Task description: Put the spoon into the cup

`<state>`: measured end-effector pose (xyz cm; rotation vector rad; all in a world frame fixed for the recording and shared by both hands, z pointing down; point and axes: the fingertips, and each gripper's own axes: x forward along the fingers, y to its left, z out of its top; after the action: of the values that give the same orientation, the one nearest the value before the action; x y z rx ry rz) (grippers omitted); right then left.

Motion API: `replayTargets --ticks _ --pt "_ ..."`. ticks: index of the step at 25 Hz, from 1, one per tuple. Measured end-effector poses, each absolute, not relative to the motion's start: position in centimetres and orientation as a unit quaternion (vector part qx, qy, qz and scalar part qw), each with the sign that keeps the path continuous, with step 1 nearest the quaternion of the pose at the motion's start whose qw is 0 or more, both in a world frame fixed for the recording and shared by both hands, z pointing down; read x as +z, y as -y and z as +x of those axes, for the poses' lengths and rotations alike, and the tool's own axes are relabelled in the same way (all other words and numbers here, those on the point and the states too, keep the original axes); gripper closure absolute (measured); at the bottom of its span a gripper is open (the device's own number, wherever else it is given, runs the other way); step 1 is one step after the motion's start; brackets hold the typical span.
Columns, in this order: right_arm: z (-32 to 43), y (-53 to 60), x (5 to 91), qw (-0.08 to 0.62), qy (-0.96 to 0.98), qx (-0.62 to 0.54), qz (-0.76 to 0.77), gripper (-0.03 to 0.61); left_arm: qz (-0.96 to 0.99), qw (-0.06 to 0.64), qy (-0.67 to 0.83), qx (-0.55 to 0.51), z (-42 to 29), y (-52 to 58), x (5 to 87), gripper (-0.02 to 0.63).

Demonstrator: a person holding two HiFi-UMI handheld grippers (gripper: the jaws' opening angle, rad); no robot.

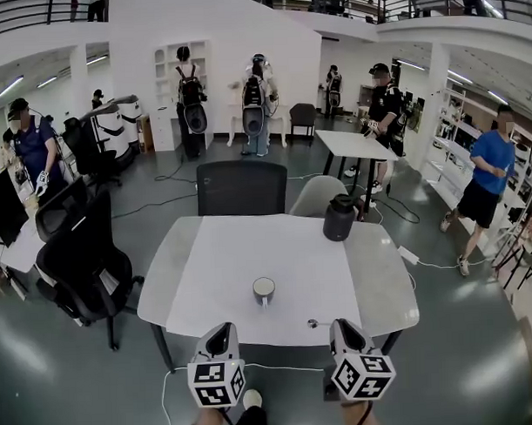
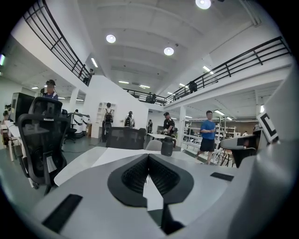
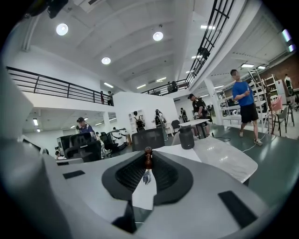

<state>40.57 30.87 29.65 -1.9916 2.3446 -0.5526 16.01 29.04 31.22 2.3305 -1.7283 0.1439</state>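
the white table (image 1: 215, 261) has the cup (image 1: 263, 291) in its middle. your right claw (image 3: 147, 164) pinches the spoon (image 3: 147, 156). your left claw (image 2: 148, 163) is closed, empty.

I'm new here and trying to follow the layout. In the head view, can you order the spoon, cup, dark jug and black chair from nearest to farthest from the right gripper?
1. Spoon, just left of the right gripper.
2. Cup, farther left and ahead.
3. Dark jug, straight ahead, much farther.
4. Black chair, beyond the jug, to the left.
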Motion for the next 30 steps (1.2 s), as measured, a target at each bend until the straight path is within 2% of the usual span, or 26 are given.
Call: replayTargets --ticks 9,21,30 --pt "42.6 -25.3 29.1 0.014 -0.74 -0.175 -0.649 0.517 0.802 0.113 0.585 0.044 17.3 -22.7 30.7 0.595" --pt "39.9 -13.6 27.1 0.016 -0.742 -0.164 -0.65 0.517 0.807 0.117 0.578 0.036 15.1 -11.5 29.8 0.595" --pt "37.8 -6.7 28.7 0.012 -0.738 -0.171 -0.652 0.517 0.813 0.125 0.566 0.048 13.7 -4.4 31.5 0.595"
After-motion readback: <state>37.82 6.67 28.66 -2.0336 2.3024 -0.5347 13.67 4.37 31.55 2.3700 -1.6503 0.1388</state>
